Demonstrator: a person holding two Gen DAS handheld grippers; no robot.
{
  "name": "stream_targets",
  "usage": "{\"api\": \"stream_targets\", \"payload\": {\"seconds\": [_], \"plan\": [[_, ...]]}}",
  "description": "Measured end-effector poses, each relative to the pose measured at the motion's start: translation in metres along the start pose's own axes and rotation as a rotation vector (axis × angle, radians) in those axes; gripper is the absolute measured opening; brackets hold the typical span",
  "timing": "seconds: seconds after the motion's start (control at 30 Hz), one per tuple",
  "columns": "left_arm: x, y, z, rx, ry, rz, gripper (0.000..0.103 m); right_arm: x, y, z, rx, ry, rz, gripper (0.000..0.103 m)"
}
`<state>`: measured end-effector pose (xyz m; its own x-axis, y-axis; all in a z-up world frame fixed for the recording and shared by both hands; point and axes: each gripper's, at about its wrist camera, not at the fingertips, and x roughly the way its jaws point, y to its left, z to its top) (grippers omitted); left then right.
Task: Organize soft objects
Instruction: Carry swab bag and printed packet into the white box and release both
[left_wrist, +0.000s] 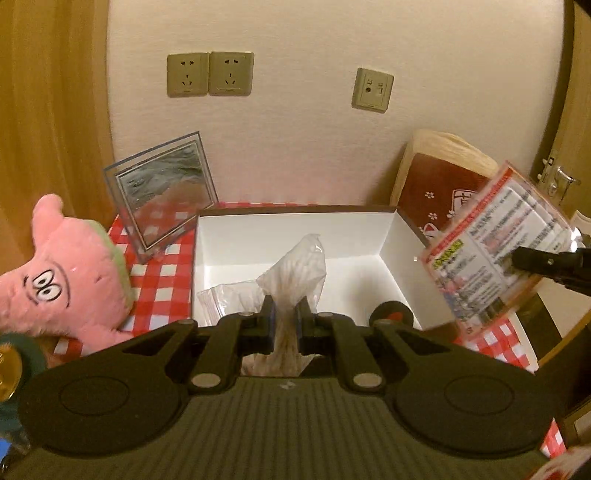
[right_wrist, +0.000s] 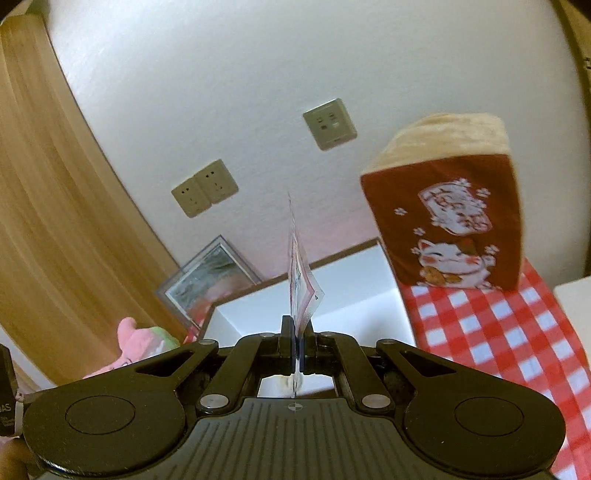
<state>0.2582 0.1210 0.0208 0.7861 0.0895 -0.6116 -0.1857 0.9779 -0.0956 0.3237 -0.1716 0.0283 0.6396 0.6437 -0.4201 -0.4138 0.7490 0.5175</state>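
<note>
Landmark: white box on checked cloth
Left gripper: fingers clamped on clear plastic bag, held over the box
Right gripper: fingers pinched on printed packet, right of the box
Pink plush: left of the box
Red cushion: behind the box, right

Printed packet txt too blurred to read; pink plush mostly hidden.
</note>
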Motion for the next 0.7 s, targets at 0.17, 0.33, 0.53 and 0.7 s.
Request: {"api": "stream_targets", "payload": {"seconds": [0.17,0.33,0.53,0.7], "plan": [[0.03,-0.001,0.013,0.014,0.031,0.02,0.009,0.038,-0.001,0.01,0.01,0.026,0.0,0.002],[0.057,0.004,0.022,0.013,0.066,0.028,0.009,0.07,-0.006,0.016,0.037,0.061,-0.006,0.002],[0.086,0.005,0.033,0.025,0.108,0.027,0.009,0.107,-0.012,0.016,0.068,0.115,-0.015,0.002],[0.103,0.002,0.04,0.045,0.124,0.009,0.011,0.127,-0.012,0.015,0.073,0.143,-0.02,0.002]]}}
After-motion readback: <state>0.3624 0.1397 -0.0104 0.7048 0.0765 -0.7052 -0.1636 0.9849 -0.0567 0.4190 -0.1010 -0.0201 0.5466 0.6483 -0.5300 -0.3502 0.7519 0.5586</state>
